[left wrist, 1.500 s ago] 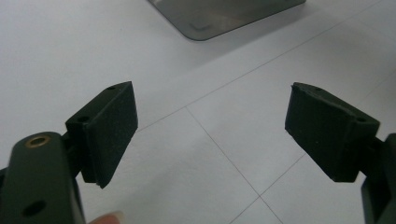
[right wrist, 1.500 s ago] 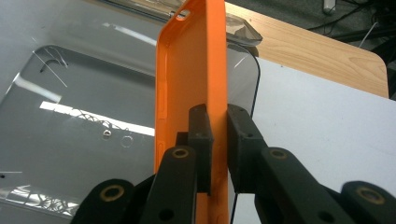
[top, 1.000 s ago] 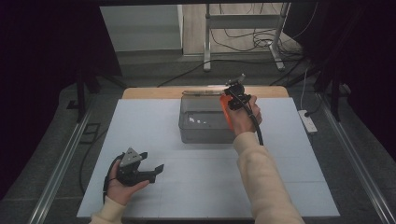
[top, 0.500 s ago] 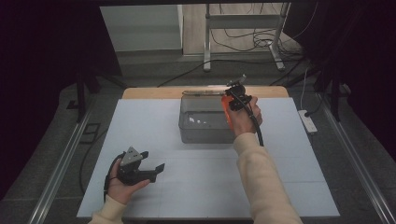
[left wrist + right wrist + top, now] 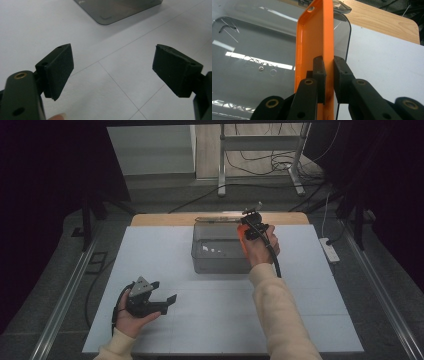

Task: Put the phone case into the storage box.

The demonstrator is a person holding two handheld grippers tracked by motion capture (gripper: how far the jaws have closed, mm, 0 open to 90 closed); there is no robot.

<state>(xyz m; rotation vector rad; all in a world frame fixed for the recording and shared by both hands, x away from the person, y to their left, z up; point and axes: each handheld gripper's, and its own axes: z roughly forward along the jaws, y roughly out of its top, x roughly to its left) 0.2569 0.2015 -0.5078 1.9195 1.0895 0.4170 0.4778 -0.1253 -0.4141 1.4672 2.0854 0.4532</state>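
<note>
Orange phone case (image 5: 317, 40) sits pinched in your right hand-held gripper (image 5: 329, 75), one jaw pressed on the inner face of the case and the other on its back, so the case stands on edge and runs away from the jaws. It hangs over the right end of the smoky grey transparent box (image 5: 220, 252), above the box's rounded corner, which you can see through and past the case in the right gripper view. From above, the case (image 5: 241, 236) shows as a small orange patch just beside your right hand (image 5: 261, 246), at the right end of the box.

The box lies toward the far middle of the white worktop (image 5: 300, 310), with its far side close to the strip of bare wood (image 5: 165, 219) along the worktop's back edge. Bright reflections lie across its glossy surface.

Your left hand-held gripper (image 5: 161, 300) is well apart from the box, near the front left of it, cradled in your left hand (image 5: 131, 317) low over the white surface. Its jaws are spread wide with nothing between them; in the left gripper view only the seamed white sheet lies between the two black pads (image 5: 58, 67), and a corner of the box (image 5: 117, 10) shows beyond.
</note>
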